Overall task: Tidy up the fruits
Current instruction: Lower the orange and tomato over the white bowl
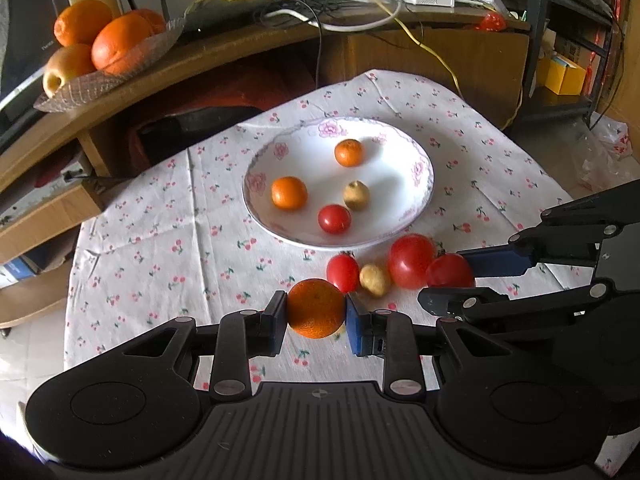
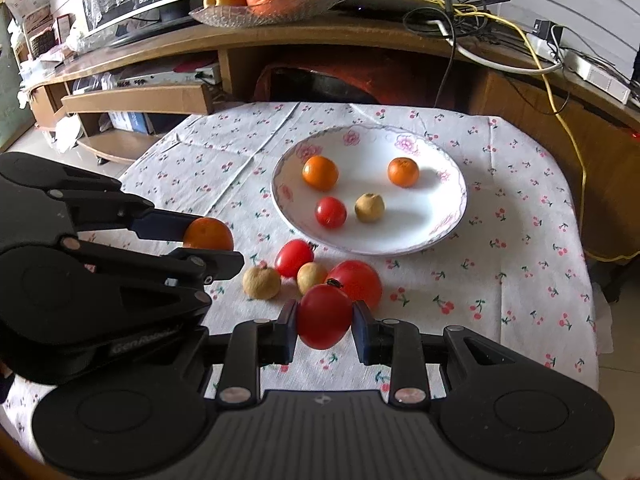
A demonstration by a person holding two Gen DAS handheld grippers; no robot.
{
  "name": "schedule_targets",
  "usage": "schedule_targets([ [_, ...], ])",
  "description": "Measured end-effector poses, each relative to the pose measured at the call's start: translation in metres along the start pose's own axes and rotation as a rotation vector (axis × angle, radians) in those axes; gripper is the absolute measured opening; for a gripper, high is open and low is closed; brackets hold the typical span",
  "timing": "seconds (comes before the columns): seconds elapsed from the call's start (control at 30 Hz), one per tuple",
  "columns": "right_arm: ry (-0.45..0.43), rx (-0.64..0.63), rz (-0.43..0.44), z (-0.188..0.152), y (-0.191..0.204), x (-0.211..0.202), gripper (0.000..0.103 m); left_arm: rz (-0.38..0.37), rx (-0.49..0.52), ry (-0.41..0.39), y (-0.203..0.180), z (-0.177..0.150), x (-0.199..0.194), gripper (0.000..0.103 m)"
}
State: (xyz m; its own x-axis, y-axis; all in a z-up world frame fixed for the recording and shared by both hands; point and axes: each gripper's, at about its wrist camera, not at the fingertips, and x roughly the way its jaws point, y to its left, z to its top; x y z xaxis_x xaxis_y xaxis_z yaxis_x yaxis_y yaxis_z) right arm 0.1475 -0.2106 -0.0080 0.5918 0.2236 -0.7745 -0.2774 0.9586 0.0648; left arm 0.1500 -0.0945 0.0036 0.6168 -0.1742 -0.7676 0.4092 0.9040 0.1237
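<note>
My left gripper (image 1: 316, 314) is shut on an orange mandarin (image 1: 316, 306), held just above the cherry-print cloth in front of the white flowered plate (image 1: 418, 204). In the plate lie two mandarins (image 1: 349, 153), a small tomato (image 1: 334, 219) and a brown fruit (image 1: 356, 195). My right gripper (image 2: 325, 322) is shut on a red tomato (image 2: 324, 316) near the cloth's front. Behind it on the cloth lie a large tomato (image 2: 360, 280), a small tomato (image 2: 294, 257) and two brown fruits (image 2: 262, 282). In the right wrist view the left gripper (image 2: 214, 246) shows at the left, holding its mandarin (image 2: 209, 234).
A glass bowl (image 1: 104, 80) of oranges and an apple stands on the wooden shelf (image 1: 248, 48) behind the table. Cables and a power strip (image 2: 592, 72) lie along the shelf. The small table's edges fall off left, right and front.
</note>
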Motion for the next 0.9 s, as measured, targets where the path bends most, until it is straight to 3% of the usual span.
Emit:
schedule_targets([
  [0.9, -0.066, 0.08, -0.068, 0.045, -0.039, 0.04, 0.031, -0.009, -0.111, 0.001, 0.017, 0.051, 0.051, 0.036],
])
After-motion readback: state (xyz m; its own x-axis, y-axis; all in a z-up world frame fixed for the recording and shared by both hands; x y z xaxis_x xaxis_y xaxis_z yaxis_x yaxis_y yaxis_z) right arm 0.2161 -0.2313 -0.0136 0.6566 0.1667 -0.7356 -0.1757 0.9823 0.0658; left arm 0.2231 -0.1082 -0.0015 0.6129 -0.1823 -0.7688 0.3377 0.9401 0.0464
